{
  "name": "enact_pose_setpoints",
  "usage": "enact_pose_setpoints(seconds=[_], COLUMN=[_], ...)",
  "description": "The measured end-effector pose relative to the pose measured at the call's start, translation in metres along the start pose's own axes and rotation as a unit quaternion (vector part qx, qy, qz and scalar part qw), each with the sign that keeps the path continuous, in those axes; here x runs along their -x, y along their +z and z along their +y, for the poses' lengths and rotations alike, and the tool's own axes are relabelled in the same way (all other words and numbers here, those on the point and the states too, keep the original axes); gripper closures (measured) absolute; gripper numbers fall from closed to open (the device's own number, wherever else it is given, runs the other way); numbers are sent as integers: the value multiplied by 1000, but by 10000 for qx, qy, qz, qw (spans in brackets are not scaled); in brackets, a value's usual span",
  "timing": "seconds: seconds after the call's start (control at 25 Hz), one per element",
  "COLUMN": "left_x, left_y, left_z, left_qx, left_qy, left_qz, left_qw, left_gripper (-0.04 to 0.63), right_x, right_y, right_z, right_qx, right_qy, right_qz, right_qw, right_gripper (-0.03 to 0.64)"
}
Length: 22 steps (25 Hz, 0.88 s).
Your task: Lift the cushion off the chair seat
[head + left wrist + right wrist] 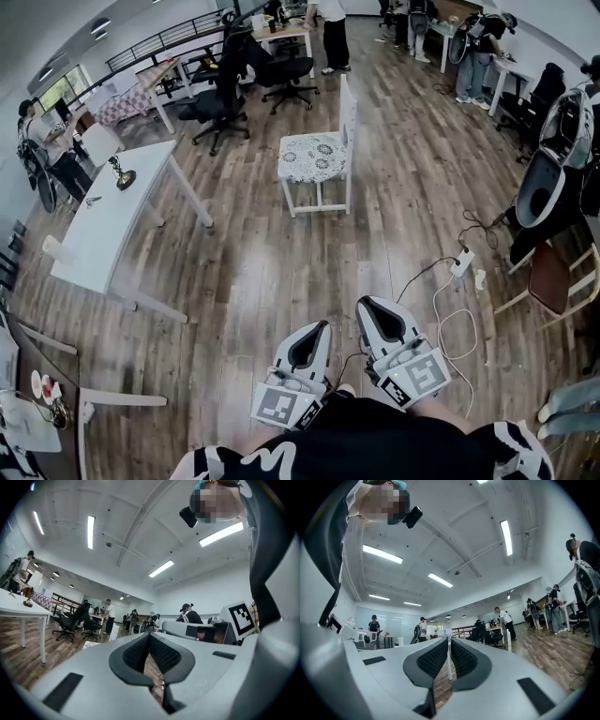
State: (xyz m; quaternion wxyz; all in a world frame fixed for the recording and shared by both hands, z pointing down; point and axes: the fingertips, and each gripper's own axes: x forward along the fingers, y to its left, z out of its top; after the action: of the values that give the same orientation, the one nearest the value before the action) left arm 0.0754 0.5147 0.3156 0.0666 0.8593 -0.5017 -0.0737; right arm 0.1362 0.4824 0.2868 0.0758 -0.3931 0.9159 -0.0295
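Both tools, left tool [315,328] and right tool [373,306], are clenched empty, far from the cushion [313,157]; floor cables [436,305] could be tripped over.

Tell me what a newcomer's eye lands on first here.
The white chair standing alone mid-floor, a lacy patterned cushion on its seat. Then the two grippers at the bottom edge, left gripper and right gripper, both shut and empty, well short of the chair. A long white table stands at left.

Cushion [314,157]: white with a dark lace-like pattern, lying flat. It covers the seat of the white chair [348,112], reaching its front and side edges.
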Motion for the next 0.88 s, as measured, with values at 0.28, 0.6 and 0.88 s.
enact_pose_setpoints(seconds=[0.28,0.6,0.88], left_x=[-6,-23,-62], left_y=[-8,-5,6], left_z=[4,34,75], left_qx=[-135,105,187], left_qy=[21,63,-163], left_qz=[109,23,4], left_qw=[9998,9999,9997], left_gripper=[591,592,592], right_x=[-4,-34,-84], right_y=[-1,-11,-15], right_z=[1,-14,-30], right_qx=[42,38,84], right_qy=[182,59,-103], right_qz=[38,115,109], right_qw=[9998,9999,9999], right_gripper=[583,583,583])
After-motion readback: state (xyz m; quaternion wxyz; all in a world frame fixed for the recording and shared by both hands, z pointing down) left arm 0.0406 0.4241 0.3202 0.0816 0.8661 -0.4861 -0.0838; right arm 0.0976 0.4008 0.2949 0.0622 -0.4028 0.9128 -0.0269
